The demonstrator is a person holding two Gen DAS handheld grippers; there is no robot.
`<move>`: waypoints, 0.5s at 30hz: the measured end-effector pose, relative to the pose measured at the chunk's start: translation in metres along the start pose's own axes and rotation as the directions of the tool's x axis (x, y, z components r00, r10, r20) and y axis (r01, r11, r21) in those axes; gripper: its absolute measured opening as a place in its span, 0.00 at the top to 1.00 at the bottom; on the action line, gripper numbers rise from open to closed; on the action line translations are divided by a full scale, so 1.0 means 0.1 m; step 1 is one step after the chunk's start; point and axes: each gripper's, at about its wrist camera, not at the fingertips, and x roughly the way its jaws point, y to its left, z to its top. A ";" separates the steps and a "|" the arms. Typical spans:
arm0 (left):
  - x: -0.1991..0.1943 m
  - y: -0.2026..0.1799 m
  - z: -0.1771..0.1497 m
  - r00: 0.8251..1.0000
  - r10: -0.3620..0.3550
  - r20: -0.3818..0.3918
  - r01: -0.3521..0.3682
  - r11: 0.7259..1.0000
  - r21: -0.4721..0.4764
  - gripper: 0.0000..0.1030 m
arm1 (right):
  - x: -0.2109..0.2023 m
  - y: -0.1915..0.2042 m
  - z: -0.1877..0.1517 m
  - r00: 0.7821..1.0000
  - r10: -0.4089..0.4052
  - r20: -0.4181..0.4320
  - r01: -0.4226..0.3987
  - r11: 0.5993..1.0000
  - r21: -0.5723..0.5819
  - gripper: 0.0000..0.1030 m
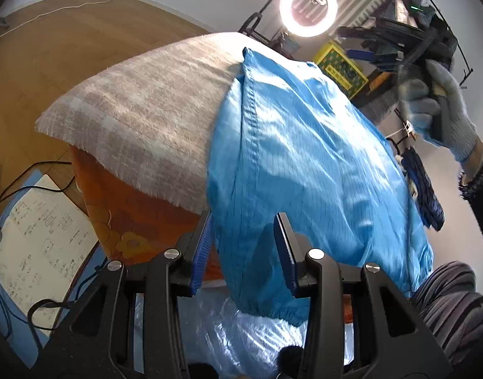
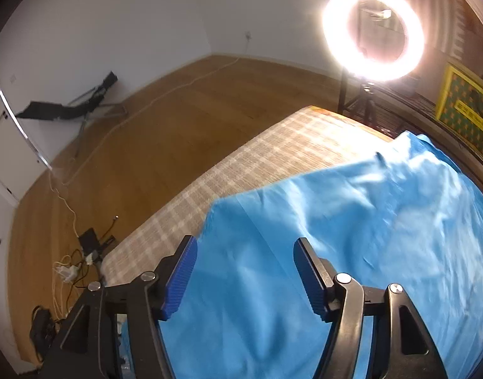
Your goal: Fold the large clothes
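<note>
A large blue garment [image 1: 304, 164] lies spread over a table covered by a pale checked blanket [image 1: 140, 110], with its near edge hanging off the table's near side and an orange flowered cloth [image 1: 121, 221] showing under the blanket at the left. The left gripper [image 1: 244, 246] sits at that hanging edge with its blue-padded fingers [image 1: 203, 249] spread apart and nothing clamped between them; the cloth drapes in front of the gap. The right gripper [image 2: 244, 271] hovers over the garment with its jaws also wide apart and holding nothing; from the left wrist view its gloved hand [image 1: 443, 107] shows at the far right. Below the table's near edge is a crinkled clear plastic bag [image 1: 241, 331]; what it holds cannot be told. On the floor at the left lies a sheet of paper [image 1: 39, 240] with printed diagrams and text too small to read. At the far right stands a yellow and green box [image 1: 342, 66] with a label whose writing is not legible. A lit ring light [image 2: 372, 33] stands beyond the table's far end, and cables and a power strip [image 2: 68, 271] lie on the wooden floor [image 2: 165, 126].
</note>
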 end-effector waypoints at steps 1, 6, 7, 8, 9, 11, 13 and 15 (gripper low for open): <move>0.01 0.01 0.01 1.000 0.001 0.006 -0.001 1.000 -0.001 0.62 | 0.12 0.04 0.07 1.000 -0.005 -0.011 0.005 1.000 -0.001 0.35; 0.07 -0.03 0.07 1.000 0.010 0.011 -0.010 0.999 0.038 0.62 | 0.82 0.18 0.31 0.995 0.004 -0.097 0.000 0.999 0.037 0.33; 0.08 -0.05 0.08 1.000 0.011 0.011 -0.012 0.999 0.048 0.62 | 0.91 0.20 0.33 0.994 0.000 -0.112 0.005 0.999 0.039 0.33; 0.10 -0.06 0.08 1.000 0.016 0.010 -0.016 0.998 0.058 0.62 | 1.08 0.24 0.35 0.991 -0.019 -0.134 0.024 0.999 0.039 0.33; 0.10 -0.07 0.09 1.000 0.021 0.012 -0.021 0.997 0.068 0.62 | 1.16 0.26 0.37 0.990 -0.028 -0.142 0.034 0.999 0.038 0.33; 0.10 -0.08 0.10 0.999 0.030 0.016 -0.031 0.996 0.086 0.62 | 1.35 0.29 0.40 0.987 -0.037 -0.155 0.044 0.998 0.043 0.33; 0.12 -0.09 0.14 0.999 0.033 0.021 -0.034 0.995 0.096 0.62 | 1.53 0.29 0.42 0.984 -0.048 -0.170 0.058 0.997 0.054 0.33; 0.13 -0.09 0.17 0.999 0.030 0.021 -0.032 0.994 0.101 0.62 | 1.67 0.31 0.42 0.980 -0.064 -0.188 0.076 0.995 0.057 0.33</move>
